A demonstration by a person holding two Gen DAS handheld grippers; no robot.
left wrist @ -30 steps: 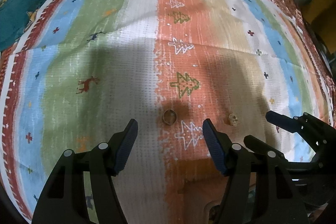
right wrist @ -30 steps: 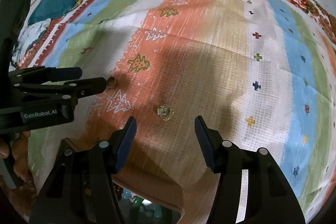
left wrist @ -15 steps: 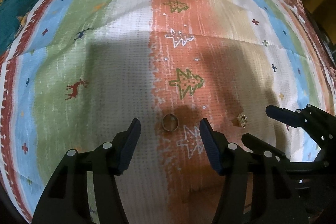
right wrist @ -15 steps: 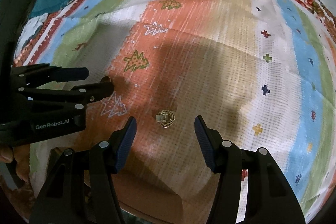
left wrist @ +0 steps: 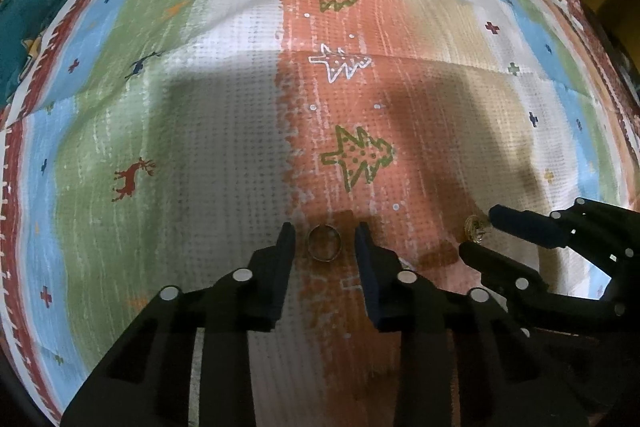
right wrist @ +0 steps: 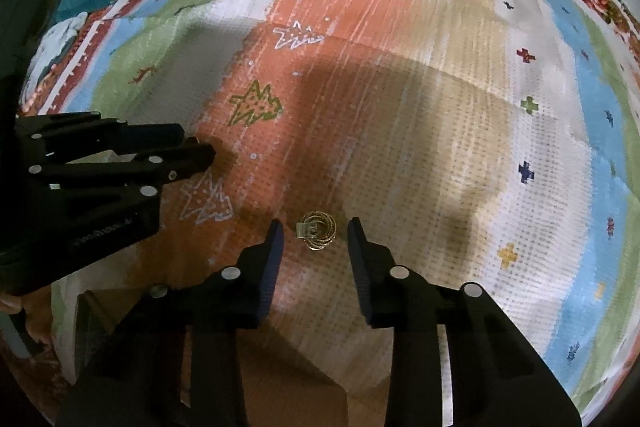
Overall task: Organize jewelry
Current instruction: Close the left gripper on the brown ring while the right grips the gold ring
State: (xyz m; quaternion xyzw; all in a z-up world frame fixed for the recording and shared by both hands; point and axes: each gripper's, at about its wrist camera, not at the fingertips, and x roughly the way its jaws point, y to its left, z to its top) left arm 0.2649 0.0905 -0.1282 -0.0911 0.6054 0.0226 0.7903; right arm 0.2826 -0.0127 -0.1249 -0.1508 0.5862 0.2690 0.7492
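Both tongs stood wide, left gripper (left wrist: 325, 241) straddling the ring (left wrist: 324, 242), right gripper (right wrist: 315, 239) the earring (right wrist: 318, 230); closing low and centred seemed wise.

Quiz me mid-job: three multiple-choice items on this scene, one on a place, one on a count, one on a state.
1. The ring lies:
A) between the left gripper's fingers
B) on the teal cloth
C) in a box

2. Jewelry pieces on the blanket:
A) one
B) two
C) four

3. The right gripper is:
A) shut on the earring
B) open around it
C) not in view

Answers: 1 A, ring sits in the finger gap. 2 B, ring and earring only. 3 B, gaps show on both sides.
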